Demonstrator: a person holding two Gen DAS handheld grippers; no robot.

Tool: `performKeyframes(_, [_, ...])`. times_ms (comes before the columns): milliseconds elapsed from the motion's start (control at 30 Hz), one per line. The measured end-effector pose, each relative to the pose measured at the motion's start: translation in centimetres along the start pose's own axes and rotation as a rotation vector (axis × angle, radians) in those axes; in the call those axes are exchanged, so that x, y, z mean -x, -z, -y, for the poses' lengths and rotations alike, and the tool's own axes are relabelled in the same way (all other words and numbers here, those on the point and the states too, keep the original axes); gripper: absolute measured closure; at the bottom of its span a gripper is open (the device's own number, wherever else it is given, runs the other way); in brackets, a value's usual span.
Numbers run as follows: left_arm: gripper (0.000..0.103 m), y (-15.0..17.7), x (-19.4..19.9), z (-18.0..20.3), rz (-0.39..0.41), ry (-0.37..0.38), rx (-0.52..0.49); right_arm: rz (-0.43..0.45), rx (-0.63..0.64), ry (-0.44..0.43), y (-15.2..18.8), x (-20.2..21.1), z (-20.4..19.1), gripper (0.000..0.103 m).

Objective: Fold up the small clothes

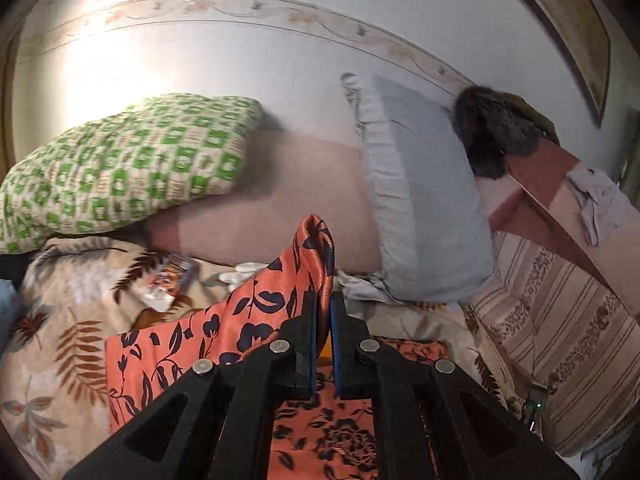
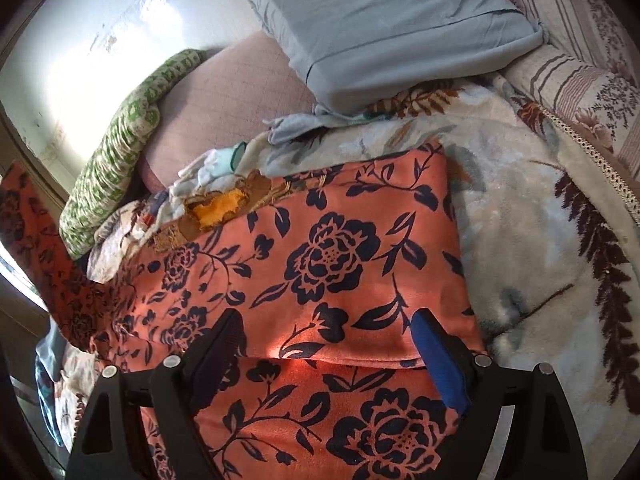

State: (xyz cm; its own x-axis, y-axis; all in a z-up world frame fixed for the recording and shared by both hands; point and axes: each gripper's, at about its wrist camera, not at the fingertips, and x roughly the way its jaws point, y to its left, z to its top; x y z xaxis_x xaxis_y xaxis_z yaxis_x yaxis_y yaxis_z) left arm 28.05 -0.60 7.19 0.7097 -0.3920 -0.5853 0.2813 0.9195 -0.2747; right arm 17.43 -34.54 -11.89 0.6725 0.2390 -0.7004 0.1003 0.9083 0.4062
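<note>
An orange garment (image 2: 332,264) with dark navy flowers lies spread on the bed, its near part folded over. In the left wrist view my left gripper (image 1: 325,300) is shut on a raised edge of this orange garment (image 1: 312,256), which stands up in a peak past the fingertips and drapes down to the left. My right gripper (image 2: 324,320) hovers over the flat part of the cloth with its jaws wide open and nothing pinched. One of its fingers (image 2: 436,356) carries a blue pad.
The bed is covered by a cream blanket with brown leaves (image 2: 532,240). A green checked pillow (image 1: 120,168), a pink cushion (image 1: 288,200) and a grey-blue pillow (image 1: 424,200) lean at the headboard wall. Small white socks (image 2: 208,168) and a snack packet (image 1: 172,276) lie nearby.
</note>
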Motion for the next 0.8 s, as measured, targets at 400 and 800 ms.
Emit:
performKeyframes(400, [0.092, 14.1, -19.2, 8.5, -0.434, -0.006, -0.035, 0.089, -0.151, 0.004, 2.6, 9.0, 7.0, 0.015])
performKeyframes(800, [0.014, 10.3, -1.5, -4.6, -0.179, -0.074, 0.029, 0.002, -0.166, -0.185, 0.3, 5.8, 1.7, 0.015])
